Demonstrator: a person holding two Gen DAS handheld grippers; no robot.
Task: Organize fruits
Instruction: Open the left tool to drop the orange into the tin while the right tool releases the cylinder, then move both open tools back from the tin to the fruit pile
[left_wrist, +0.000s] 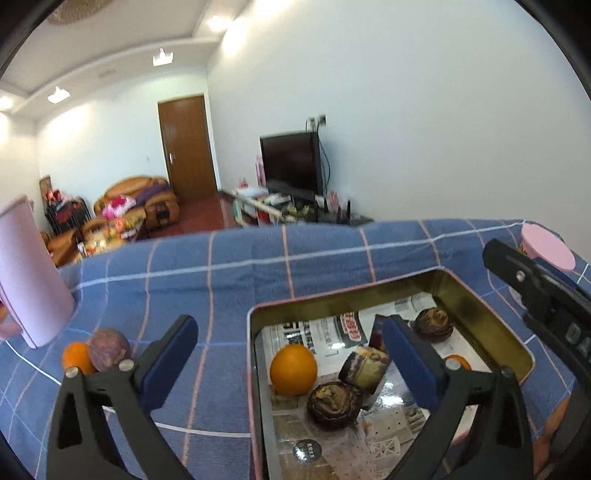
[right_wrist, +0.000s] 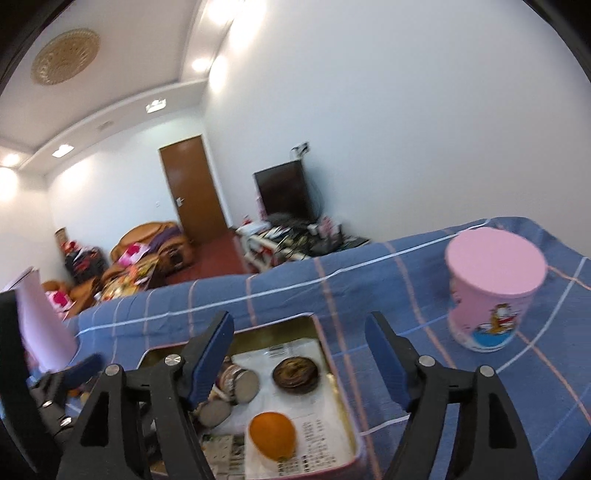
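1. On the blue checked cloth (left_wrist: 229, 280) over the desk, the left wrist view shows an open tin (left_wrist: 491, 325) lined with newspaper (left_wrist: 317, 328). Inside it lie an orange (left_wrist: 293, 369), a dark wrinkled fruit (left_wrist: 334, 406) just in front of it, a cut fruit piece (left_wrist: 364, 365) beside that, another dark fruit (left_wrist: 434, 323) near the far right corner, and a sliver of a second orange (left_wrist: 458, 362) behind the right finger.
2. The left gripper (left_wrist: 291, 365) hangs over the tin's left rim with its fingers (left_wrist: 171, 358) spread wide and nothing between them; one finger is over the cloth, the other over the tin.
3. Left of the tin, on the cloth, a small orange (left_wrist: 75, 356) touches a purple fruit (left_wrist: 109, 349), near a pink jug (left_wrist: 29, 273). A pink cup (left_wrist: 546, 245) stands at the far right, behind the other gripper's black body.
4. In the right wrist view, the right gripper (right_wrist: 299, 360) hovers over the tin (right_wrist: 349, 410), fingers (right_wrist: 388, 358) wide apart and empty.
5. Below it an orange (right_wrist: 272, 435) rests on the newspaper (right_wrist: 314, 432), with a dark fruit (right_wrist: 295, 373) further back and cut pieces (right_wrist: 240, 384) to its left.
6. The pink cup (right_wrist: 493, 295) stands on the cloth (right_wrist: 280, 295) right of the tin, apart from it; this view is blurred.
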